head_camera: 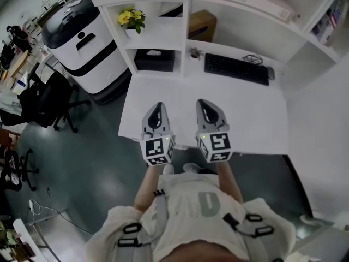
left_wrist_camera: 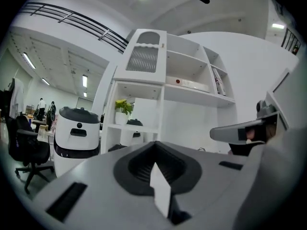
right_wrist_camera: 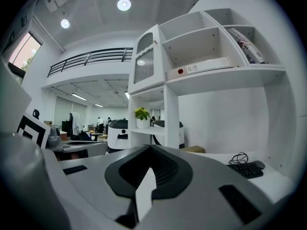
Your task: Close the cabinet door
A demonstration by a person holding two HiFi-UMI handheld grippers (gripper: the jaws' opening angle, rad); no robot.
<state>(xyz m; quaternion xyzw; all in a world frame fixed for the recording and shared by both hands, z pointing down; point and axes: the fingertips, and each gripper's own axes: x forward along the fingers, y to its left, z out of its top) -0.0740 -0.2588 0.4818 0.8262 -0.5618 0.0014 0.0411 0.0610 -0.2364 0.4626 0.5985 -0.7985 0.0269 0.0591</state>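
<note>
The cabinet door [left_wrist_camera: 144, 56], white with a slatted panel, sits at the top left of the white shelf unit and looks flush with its frame; the right gripper view shows the door [right_wrist_camera: 145, 56] too. My left gripper [head_camera: 156, 107] and right gripper [head_camera: 204, 103] hover side by side over the front of the white desk [head_camera: 256, 119], pointing level at the shelves and well short of them. In the left gripper view the left gripper [left_wrist_camera: 155, 163] has its jaws together with nothing between them. The right gripper [right_wrist_camera: 148, 169] is likewise shut and empty.
On the desk lie a black keyboard [head_camera: 236, 69] and mouse [head_camera: 271, 72]. The shelves hold a yellow-flowered plant [head_camera: 131, 18], a black box [head_camera: 155, 60], a cardboard box [head_camera: 202, 25] and a binder [head_camera: 262, 1]. A white machine [head_camera: 82, 37] and office chair [head_camera: 49, 100] stand left.
</note>
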